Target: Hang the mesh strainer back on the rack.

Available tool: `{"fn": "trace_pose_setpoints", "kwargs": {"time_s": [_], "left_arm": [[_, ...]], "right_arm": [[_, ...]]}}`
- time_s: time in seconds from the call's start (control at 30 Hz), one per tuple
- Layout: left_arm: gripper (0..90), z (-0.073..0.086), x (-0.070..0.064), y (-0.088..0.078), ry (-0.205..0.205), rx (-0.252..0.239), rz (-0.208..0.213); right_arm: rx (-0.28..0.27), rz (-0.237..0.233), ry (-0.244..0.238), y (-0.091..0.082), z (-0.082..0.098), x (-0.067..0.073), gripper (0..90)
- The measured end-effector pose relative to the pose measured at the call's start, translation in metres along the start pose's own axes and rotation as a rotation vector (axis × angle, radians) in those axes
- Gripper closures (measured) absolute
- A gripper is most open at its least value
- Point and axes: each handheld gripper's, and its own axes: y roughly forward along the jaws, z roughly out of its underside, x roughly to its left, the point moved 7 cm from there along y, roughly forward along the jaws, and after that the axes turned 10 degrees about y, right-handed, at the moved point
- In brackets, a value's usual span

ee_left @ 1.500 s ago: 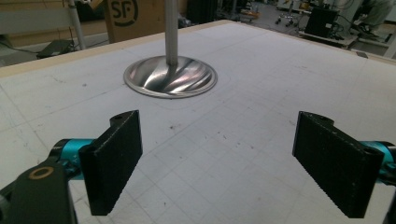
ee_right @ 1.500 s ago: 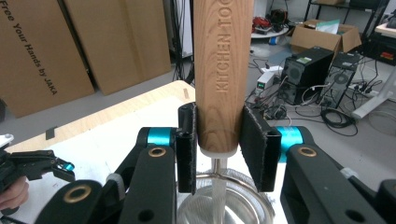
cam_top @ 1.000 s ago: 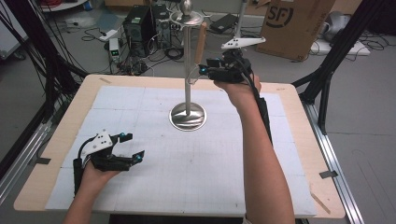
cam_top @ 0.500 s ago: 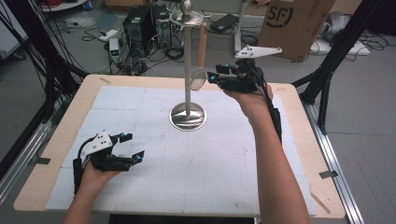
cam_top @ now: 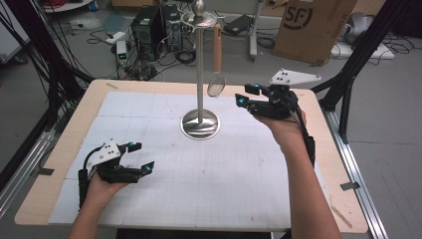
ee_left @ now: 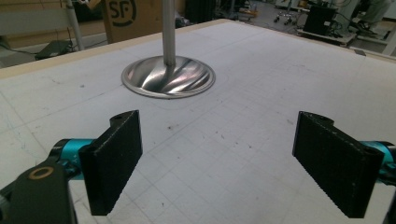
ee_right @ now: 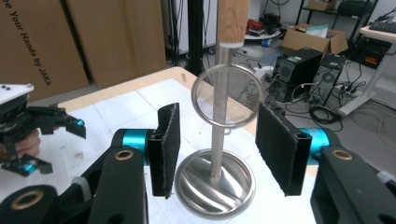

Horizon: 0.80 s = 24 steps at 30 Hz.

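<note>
STEP: strainer (cam_top: 216,83) hung on stand (cam_top: 199,74), wooden handle up, mesh ring beside the pole; release done | RIGHT: my right gripper (cam_top: 249,97) jaws half apart, just been opening, nothing held, drawn back from the strainer since earlier | LEFT: my left gripper (cam_top: 142,158) wide, empty, near the table (cam_top: 149,89) | NEXT: retreat clear without knocking the ring.

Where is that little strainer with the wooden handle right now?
In the high view the strainer hangs from the top of the metal stand, on its right side, clear of the table, just left of the right gripper.
</note>
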Motion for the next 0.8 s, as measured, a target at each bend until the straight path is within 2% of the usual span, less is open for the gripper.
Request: {"fn": "trace_pose_setpoints", "kwargs": {"time_s": [0.23, 0.63, 0.8], "left_arm": [[16.4, 0.0, -0.001, 0.0, -0.001, 0.001, 0.002], [16.4, 0.0, -0.001, 0.0, 0.008, 0.003, 0.008], [16.4, 0.0, -0.002, 0.0, 0.008, 0.004, 0.013]], "right_arm": [[-0.012, 0.004, -0.008, -0.013, 0.016, 0.0, 46.9], [-0.034, -0.013, 0.021, -0.029, 0.05, 0.0, 43.5], [-0.036, -0.002, 0.023, -0.036, 0.065, -0.002, 41.6]]}}
